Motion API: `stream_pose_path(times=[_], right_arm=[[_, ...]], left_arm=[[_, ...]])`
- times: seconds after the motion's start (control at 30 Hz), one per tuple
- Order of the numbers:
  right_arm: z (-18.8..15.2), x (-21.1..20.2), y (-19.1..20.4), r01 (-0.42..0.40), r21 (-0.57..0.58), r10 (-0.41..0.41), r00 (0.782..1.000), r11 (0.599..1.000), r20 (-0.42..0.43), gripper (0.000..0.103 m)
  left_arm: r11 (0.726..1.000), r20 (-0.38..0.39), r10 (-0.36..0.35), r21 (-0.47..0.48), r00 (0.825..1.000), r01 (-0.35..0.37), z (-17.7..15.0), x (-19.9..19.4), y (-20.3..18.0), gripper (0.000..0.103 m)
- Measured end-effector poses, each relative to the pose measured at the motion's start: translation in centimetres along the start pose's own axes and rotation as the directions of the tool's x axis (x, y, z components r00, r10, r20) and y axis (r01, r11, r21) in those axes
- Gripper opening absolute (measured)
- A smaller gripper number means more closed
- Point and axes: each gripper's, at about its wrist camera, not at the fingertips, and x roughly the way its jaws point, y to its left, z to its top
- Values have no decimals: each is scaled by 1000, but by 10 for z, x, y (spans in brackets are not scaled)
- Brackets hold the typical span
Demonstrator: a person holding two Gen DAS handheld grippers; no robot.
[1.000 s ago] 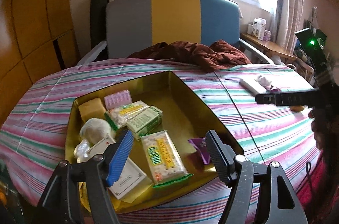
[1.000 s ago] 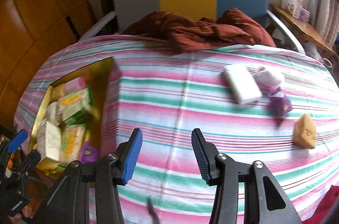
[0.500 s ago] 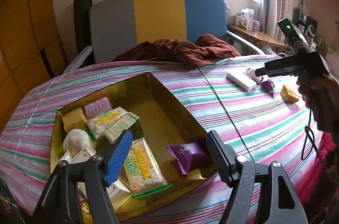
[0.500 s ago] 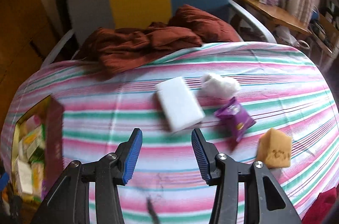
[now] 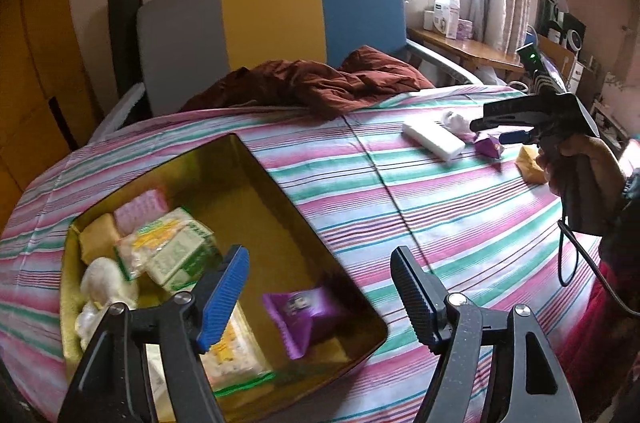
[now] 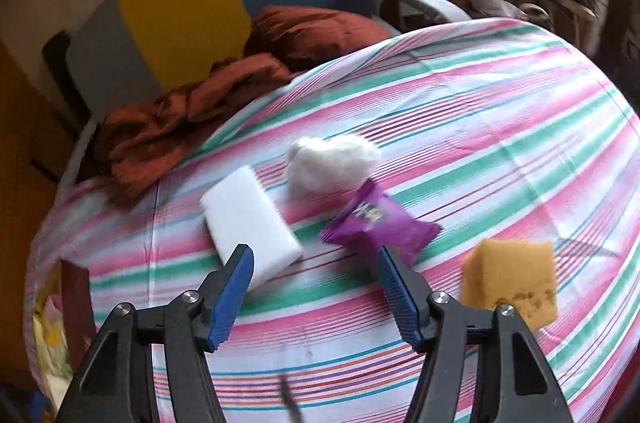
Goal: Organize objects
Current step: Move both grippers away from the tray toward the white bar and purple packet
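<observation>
A gold tin (image 5: 224, 175) on the striped tablecloth holds several snack packs, among them a purple packet (image 5: 308, 311). My left gripper (image 5: 320, 295) hovers open over the tin's near corner with nothing between its fingers. In the right wrist view a white block (image 6: 248, 223), a white cotton tuft (image 6: 332, 159), a second purple packet (image 6: 380, 223) and a yellow sponge (image 6: 512, 283) lie loose on the cloth. My right gripper (image 6: 316, 291) hangs just above and short of the block and packet, its jaws opening and empty. A hand holds that right gripper (image 5: 486, 132) in the left wrist view.
A crumpled brown cloth (image 5: 320, 83) lies at the table's far edge against a grey, yellow and blue chair (image 5: 272, 11). A wooden shelf with small boxes (image 5: 452, 19) stands at the right by the window. The tin's edge (image 6: 76, 303) shows far left.
My right gripper swung away from the tin across the table to the loose items and its jaws widened. My left gripper shifted a little along the tin.
</observation>
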Motion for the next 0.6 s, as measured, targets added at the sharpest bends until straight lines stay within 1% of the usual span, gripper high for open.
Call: stream_pose_path(times=[0.07,0.13,0.2,0.3,0.43,0.6], right_arm=[[3,-2,-9,28,37,-28,1000,999,9,65],[5,-6,-20,39,83,-40,999,996,19,65],[9,-15,-33,39,140,-47,997,989,54,65],[12,-27,-56,25,236,-51,993,972,103,65],[13,-36,-80,-10,349,-37,991,937,128,65],[11,-47,-98,-53,432,-25,985,900,173,66]], left_arm=[[1000,-14,-19,-1,1000,19,4,6,-5,74],[999,-22,-33,-1,999,33,8,11,-10,74],[999,-25,-45,5,999,45,13,15,-14,74],[998,-35,-67,6,997,67,23,23,-23,74],[994,-59,-106,7,993,106,39,37,-37,74],[989,-91,-145,4,985,146,60,59,-57,75]])
